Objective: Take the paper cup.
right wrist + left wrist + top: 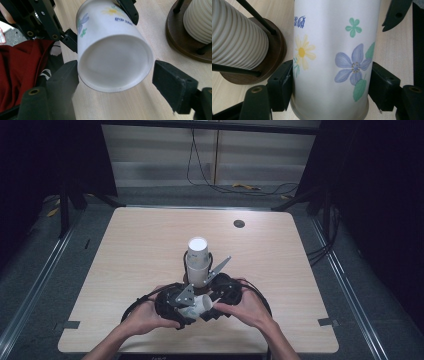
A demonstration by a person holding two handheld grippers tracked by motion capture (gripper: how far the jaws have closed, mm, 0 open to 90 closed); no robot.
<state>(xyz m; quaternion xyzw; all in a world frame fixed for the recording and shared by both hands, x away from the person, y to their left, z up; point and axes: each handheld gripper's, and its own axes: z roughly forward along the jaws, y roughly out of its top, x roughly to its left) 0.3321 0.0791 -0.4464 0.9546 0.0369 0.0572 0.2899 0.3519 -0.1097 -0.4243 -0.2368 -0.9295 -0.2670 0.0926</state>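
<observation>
left gripper (329, 100): jaws clamped on both sides of a white paper cup (332, 60), pads pressed flat against the cup wall near its rolled rim. in the left gripper view the cup shows printed flowers, one yellow, one blue-purple with green leaves, one small green, plus blue lettering near the top.

right gripper (115, 80): jaws part open, one each side of the same cup's (112, 50) flat base end. the left pad sits right at the base edge, touching or just short of it, can't tell. the right pad stands apart with a clear gap. nothing pinched here. the left gripper's jaws show farther off in this view, clamped on the cup's flowered wall.

high view: the cup (196, 307) lies tilted on its side between the two grippers, held above the table (125, 250) near the front edge. left gripper (187, 312) comes in from the left, right gripper (212, 305) from the right, both bunched close together, a hand behind each.

just behind the grippers stands a cup stack (198, 262), ribbed white cups upside down in a holder with thin black rods on a round dark wood base (272, 50). the ribbed stack (200, 20) and base show beside the held cup in both gripper views, close by but not touching.

a small dark round grommet (239, 224) sits far back on the table. red cloth (22, 72) shows at the left of the right gripper view, below the table edge.
</observation>
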